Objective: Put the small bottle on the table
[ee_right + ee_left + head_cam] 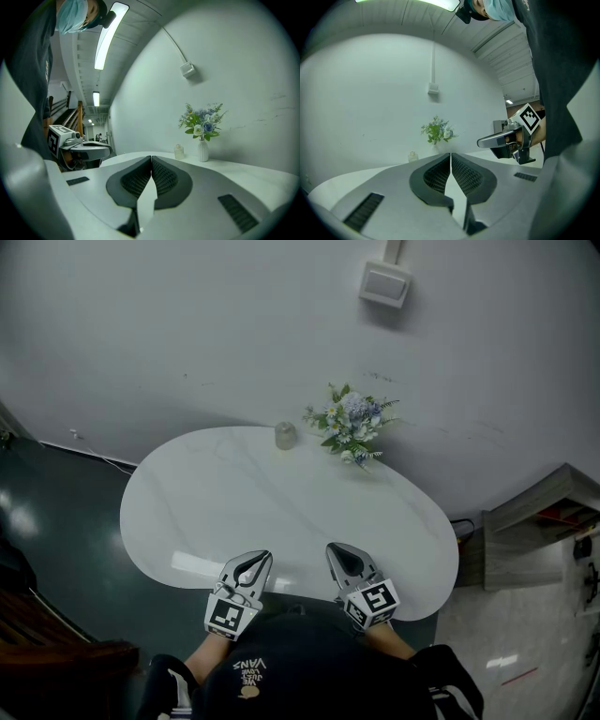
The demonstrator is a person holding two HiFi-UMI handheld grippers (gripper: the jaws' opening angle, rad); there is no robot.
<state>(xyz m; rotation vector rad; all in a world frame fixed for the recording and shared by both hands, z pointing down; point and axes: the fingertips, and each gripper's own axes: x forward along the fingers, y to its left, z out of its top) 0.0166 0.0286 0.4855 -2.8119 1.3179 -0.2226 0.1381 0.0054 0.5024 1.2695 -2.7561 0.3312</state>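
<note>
**Ann:** Where is the small clear glass bottle (285, 436)?

**Ben:** It stands upright at the far edge of the shiny white oval worktop (216, 512), close to the pale wall; just beside it, on the right, is a white vase of blue, white and green flowers (349, 423).

**Ann:** Where are the 2 tools?

**Ben:** Both are at the near edge of the worktop, side by side and well apart from the bottle.

**Ann:** What is the grey left gripper (253, 561) doing?

**Ben:** Its 2 dark fingers (436, 176) are pressed together; nothing is between them.

**Ann:** And the grey right gripper (339, 554)?

**Ben:** The same; its 2 fingers (165, 178) are squeezed tight and hold nothing; each tool has a cube with black and white squares on it.
</note>
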